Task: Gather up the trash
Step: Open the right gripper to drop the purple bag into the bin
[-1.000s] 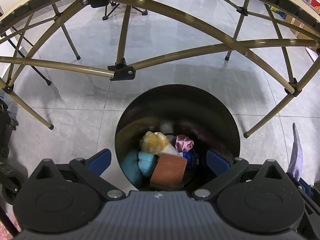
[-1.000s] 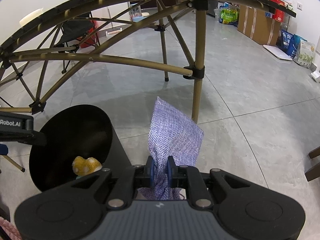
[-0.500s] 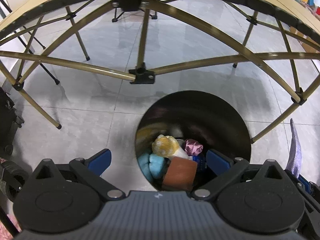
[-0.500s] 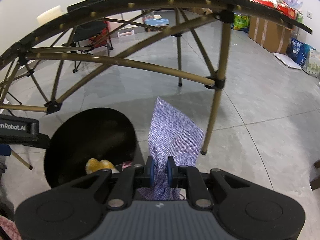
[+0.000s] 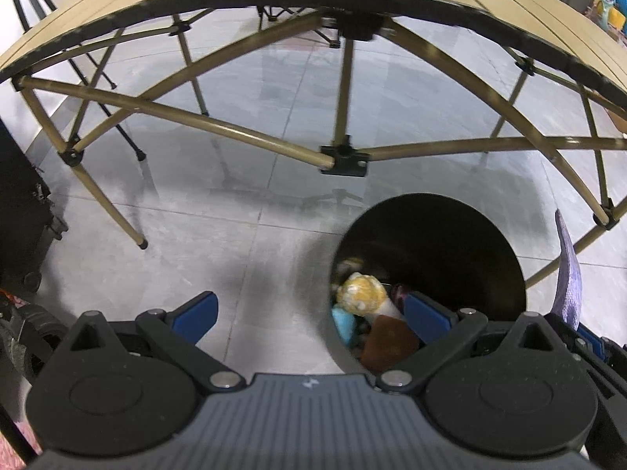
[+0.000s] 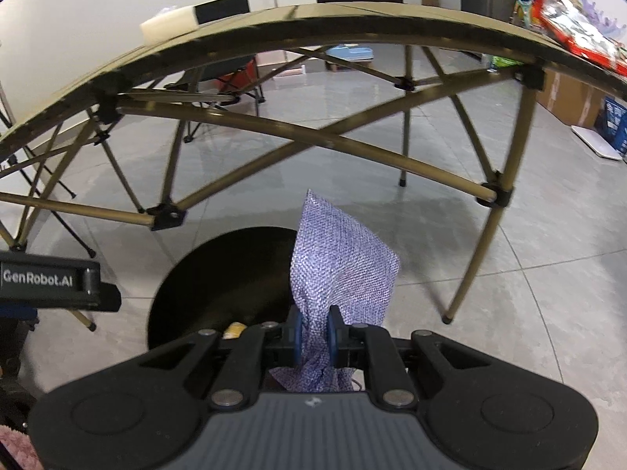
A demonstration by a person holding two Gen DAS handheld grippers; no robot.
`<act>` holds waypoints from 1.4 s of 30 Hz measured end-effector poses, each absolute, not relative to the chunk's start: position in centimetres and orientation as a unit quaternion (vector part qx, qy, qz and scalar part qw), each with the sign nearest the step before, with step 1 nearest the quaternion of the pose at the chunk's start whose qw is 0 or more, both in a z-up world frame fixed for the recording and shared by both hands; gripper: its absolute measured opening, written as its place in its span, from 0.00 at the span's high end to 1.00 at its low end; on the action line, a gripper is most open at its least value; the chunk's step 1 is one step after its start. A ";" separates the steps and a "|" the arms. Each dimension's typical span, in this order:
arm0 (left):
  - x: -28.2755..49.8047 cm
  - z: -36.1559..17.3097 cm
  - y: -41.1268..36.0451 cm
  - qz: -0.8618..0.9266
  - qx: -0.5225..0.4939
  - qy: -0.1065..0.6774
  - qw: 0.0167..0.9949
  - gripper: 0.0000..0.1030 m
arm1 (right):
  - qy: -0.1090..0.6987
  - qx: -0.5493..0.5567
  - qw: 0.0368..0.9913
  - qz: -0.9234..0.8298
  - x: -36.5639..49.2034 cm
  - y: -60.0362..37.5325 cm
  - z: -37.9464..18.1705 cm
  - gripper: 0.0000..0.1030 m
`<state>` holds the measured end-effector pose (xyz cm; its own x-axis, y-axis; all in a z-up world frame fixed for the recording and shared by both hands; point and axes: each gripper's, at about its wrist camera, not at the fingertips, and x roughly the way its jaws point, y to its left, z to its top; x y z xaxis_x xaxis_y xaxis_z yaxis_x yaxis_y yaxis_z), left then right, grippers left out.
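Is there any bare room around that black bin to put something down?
Yes: bare grey floor lies left of the black bin, up to the folding table's legs, and more right of it. The bin's bottom is crowded with trash.

Purple woven cloth [image 6: 341, 270] upright above black bin [image 6: 219, 274].

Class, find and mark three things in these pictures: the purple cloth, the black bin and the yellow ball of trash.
purple cloth [image 6: 345, 270]: right wrist view, middle of the fabric above the pads.
black bin [image 5: 450, 235]: left wrist view, dark inner wall.
yellow ball [image 5: 362, 293]: left wrist view, its top, inside the bin.
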<state>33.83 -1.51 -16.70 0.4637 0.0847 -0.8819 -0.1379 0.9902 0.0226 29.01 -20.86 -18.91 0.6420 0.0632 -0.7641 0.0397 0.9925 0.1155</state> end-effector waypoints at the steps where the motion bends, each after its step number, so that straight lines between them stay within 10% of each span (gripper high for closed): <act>1: 33.8 -16.6 -1.0 0.068 -0.028 0.513 0.855 0.00 | 0.423 0.060 0.904 0.010 29.2 -20.5 -18.9 0.88; 36: 32.4 -17.3 7.4 0.119 -0.051 0.516 0.847 0.00 | 0.479 0.075 0.874 0.027 34.7 -13.5 -22.1 0.88; 39: 32.4 -17.3 7.4 0.116 -0.050 0.516 0.847 0.00 | 0.483 0.068 0.873 0.015 34.8 -13.7 -22.2 0.81; 42: 32.4 -17.2 7.2 0.114 -0.048 0.515 0.848 0.00 | 0.489 0.070 0.870 -0.002 34.9 -14.1 -22.5 0.34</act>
<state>32.42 7.21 -17.23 0.4424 0.1440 -0.8852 -0.2437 0.9692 0.0358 34.87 -14.12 -22.49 0.5219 0.0639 -0.8506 0.0720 0.9903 0.1186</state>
